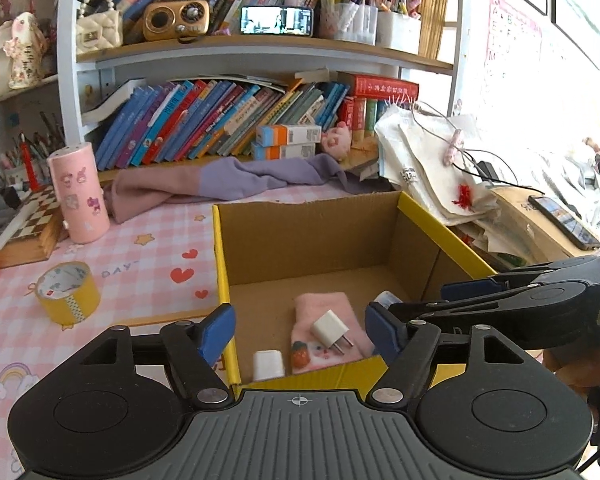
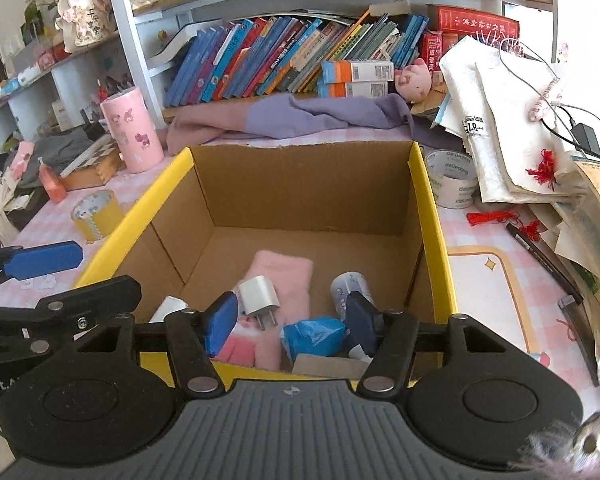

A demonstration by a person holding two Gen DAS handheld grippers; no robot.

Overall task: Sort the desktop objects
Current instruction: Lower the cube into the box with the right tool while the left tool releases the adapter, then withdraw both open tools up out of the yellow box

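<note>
An open cardboard box with yellow rims stands on the pink checked desk. Inside lie a pink towel, a white charger plug, a small white block, a blue packet and a white tube. My left gripper is open and empty over the box's near rim. My right gripper is open and empty, low over the box's near end, and shows from the side in the left wrist view.
A yellow tape roll lies left of the box, a white tape roll at its right. A pink cylinder, a purple cloth, a pen, papers and bookshelves surround it.
</note>
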